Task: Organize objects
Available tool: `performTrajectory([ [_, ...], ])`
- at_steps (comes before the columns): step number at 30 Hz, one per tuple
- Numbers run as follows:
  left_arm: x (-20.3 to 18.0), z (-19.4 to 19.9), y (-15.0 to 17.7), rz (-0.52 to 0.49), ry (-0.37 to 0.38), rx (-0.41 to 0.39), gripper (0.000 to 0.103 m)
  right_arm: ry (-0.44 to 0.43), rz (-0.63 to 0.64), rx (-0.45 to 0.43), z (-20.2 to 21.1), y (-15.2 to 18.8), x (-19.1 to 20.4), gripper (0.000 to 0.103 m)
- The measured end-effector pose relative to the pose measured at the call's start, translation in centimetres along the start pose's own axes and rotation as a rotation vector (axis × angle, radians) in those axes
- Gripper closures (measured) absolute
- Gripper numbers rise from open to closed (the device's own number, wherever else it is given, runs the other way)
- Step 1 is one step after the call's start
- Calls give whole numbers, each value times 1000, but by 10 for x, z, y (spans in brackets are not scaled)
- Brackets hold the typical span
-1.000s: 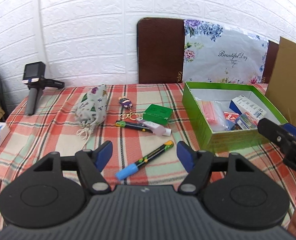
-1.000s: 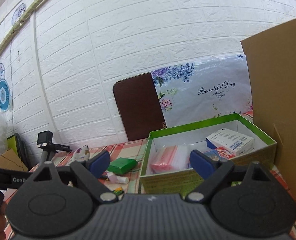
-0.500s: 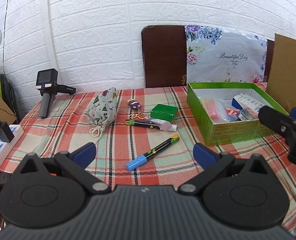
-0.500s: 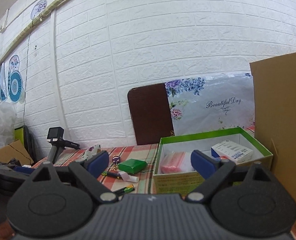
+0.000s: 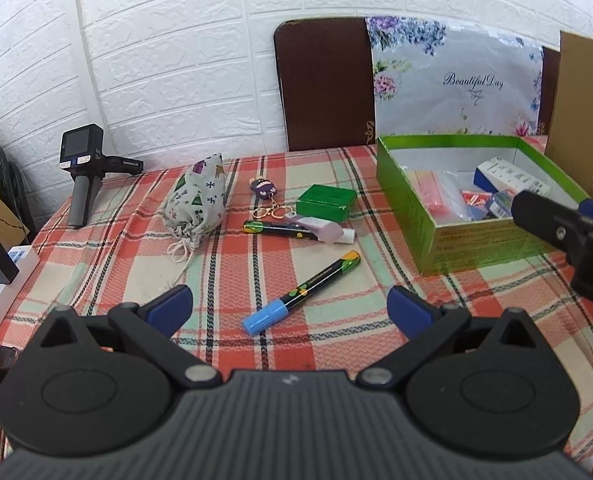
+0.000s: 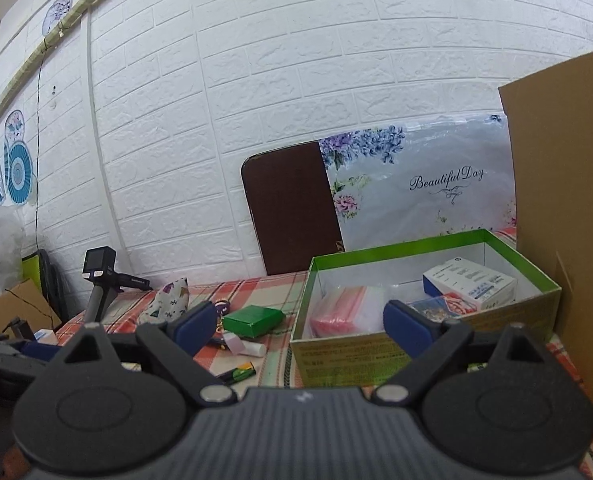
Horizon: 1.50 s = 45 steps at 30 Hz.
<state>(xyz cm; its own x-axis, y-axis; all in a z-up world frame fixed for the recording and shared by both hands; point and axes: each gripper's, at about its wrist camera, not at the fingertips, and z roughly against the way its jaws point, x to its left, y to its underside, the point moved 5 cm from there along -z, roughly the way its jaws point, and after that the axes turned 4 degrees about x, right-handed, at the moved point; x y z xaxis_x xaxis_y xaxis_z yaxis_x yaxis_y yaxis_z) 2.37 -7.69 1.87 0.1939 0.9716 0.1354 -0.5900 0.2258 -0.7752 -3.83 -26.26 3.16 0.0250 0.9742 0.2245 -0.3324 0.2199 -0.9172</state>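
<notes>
Checked tablecloth (image 5: 256, 280), two markers (image 5: 302, 292), one green box (image 5: 408, 200)

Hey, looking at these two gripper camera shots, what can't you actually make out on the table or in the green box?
- Green box contents: in the left wrist view, the right hand-held gripper covers the near right corner; the packets there are blurred.
- Blue-capped marker: label print too small to read.
- The second marker: in the right wrist view, mostly hidden behind that gripper's own body.
- Power strip: cut off by the left edge.
</notes>
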Motion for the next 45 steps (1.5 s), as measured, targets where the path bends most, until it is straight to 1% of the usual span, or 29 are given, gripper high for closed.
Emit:
performTrajectory([
  [6,-1,-7,0,1,-18,22,0,-1,-18,22,-11,7,-5,9],
  [12,-13,-15,1,-47,-52,41,0,22,-58,37,-18,12,-16,9],
  [21,-23,-24,3,-50,-39,72,0,31,-81,56,-24,19,-29,9],
  [30,-34,-29,6,-74,-15,82,0,56,-108,61,-26,20,-44,9],
  [45,-34,-31,10,-73,-14,97,0,44,-94,70,-28,23,-34,9],
])
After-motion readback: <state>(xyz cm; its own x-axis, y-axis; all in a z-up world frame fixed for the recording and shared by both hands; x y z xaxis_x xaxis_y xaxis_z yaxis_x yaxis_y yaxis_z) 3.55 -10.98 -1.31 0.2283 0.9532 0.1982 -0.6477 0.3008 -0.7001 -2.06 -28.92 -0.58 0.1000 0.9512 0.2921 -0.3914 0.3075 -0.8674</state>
